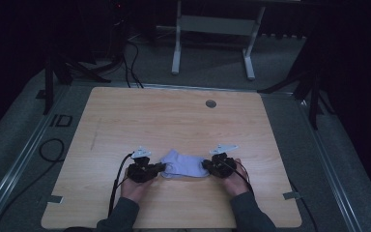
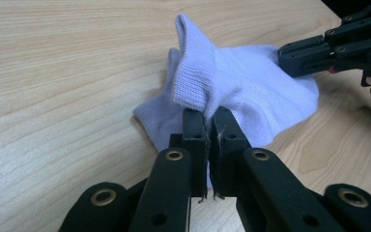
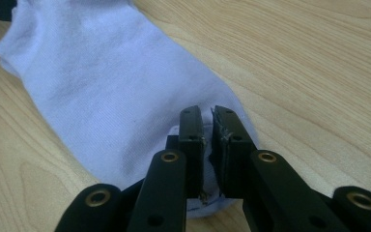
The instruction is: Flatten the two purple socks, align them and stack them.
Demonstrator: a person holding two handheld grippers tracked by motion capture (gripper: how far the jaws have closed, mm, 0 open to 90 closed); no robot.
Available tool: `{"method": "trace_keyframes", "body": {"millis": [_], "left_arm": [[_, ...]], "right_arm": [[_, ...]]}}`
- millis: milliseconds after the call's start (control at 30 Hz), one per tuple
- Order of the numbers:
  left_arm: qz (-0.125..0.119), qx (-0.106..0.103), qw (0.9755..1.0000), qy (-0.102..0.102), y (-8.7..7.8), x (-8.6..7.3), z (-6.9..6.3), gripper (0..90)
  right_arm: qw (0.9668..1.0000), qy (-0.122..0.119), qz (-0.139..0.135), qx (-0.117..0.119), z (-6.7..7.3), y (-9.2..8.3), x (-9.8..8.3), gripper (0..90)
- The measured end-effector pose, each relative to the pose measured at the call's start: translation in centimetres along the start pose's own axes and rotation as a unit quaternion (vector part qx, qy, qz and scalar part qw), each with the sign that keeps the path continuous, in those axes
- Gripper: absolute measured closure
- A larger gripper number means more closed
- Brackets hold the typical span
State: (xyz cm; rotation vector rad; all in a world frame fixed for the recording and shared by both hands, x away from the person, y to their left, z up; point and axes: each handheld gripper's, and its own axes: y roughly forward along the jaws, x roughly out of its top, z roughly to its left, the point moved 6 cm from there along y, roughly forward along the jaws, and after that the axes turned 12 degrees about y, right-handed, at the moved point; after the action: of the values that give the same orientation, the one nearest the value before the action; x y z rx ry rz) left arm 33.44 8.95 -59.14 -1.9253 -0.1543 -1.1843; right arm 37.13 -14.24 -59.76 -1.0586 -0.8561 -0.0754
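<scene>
Both grippers pinch the pale sock (image 1: 186, 164) on the table (image 1: 174, 116): left gripper (image 2: 208, 116) clamps its cuff, right gripper (image 3: 207, 121) its toe. Stretching seems underway; next, probably pull apart evenly.

Dim high view, brighter soft gripper views

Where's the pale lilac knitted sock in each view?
High view: pale lilac knitted sock lies low centre, between both tongs.
Left gripper view: centre, ribbed cuff lifted, pinched by the near jaws.
Right gripper view: upper left down to centre, end pinched by the near jaws.
Shared landmark: light wooden table.
</scene>
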Motion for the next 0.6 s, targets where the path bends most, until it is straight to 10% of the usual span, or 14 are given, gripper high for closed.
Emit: {"method": "trace_keyframes", "body": {"millis": [600], "left_arm": [[0.002,0.045,0.9989,-0.013,-1.7,-0.5,1.6,81.3]], "right_arm": [[1.0,0.003,-0.005,0.006,0.0,-0.1,-0.2,82.8]]}}
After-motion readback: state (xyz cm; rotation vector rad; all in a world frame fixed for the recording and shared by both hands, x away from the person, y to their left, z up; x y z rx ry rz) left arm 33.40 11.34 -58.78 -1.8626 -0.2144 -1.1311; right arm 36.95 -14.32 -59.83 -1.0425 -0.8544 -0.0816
